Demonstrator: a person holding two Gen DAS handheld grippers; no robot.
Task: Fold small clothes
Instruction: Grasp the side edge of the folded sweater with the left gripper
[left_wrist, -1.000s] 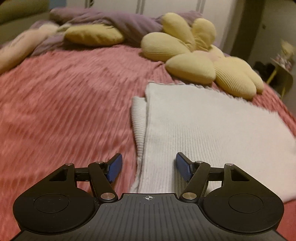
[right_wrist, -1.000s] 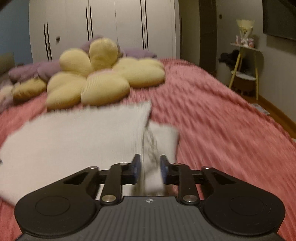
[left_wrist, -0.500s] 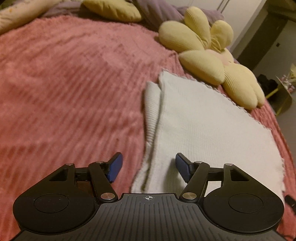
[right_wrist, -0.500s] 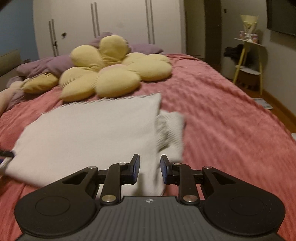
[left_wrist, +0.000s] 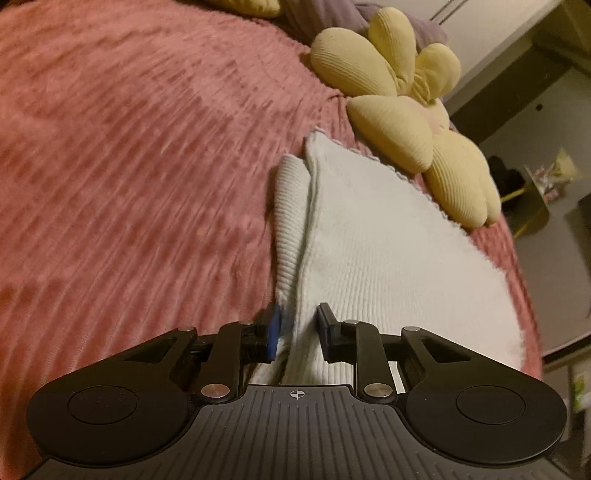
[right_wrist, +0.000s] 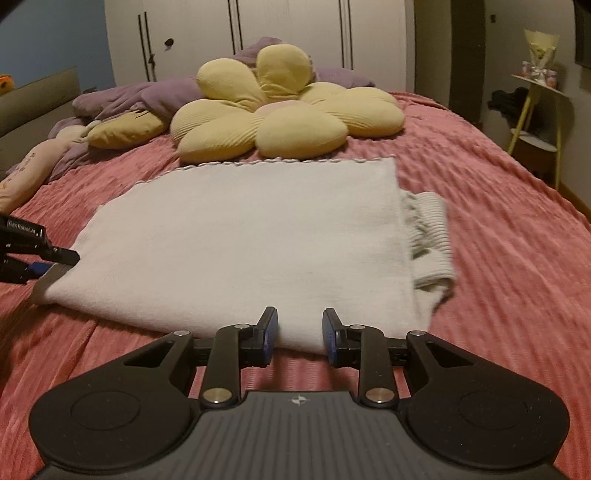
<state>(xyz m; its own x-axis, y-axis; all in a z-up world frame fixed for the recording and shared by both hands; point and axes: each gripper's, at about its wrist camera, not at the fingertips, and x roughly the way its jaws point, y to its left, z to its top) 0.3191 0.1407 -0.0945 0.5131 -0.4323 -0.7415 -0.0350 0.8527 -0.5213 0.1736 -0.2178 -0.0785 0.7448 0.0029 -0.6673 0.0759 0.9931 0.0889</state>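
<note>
A white knit sweater (right_wrist: 258, 229) lies flat on the pink bedspread (right_wrist: 498, 221), its sleeves folded under, with a ribbed cuff (right_wrist: 432, 236) sticking out at its right side. In the left wrist view the sweater (left_wrist: 388, 251) runs away from me and my left gripper (left_wrist: 298, 328) is closed around its near left corner fold. That gripper also shows in the right wrist view (right_wrist: 44, 254) at the sweater's left corner. My right gripper (right_wrist: 300, 332) is open and empty, just short of the sweater's near edge.
A yellow flower-shaped cushion (right_wrist: 280, 110) lies right behind the sweater, also in the left wrist view (left_wrist: 399, 110). Purple bedding (right_wrist: 147, 96) and a small yellow pillow (right_wrist: 125, 129) sit at the head of the bed. A yellow side table (right_wrist: 539, 118) stands to the right.
My left gripper moved in and closed on the sweater's left corner. My right gripper let go of the right side, opened, and shifted left to the middle of the near edge.
</note>
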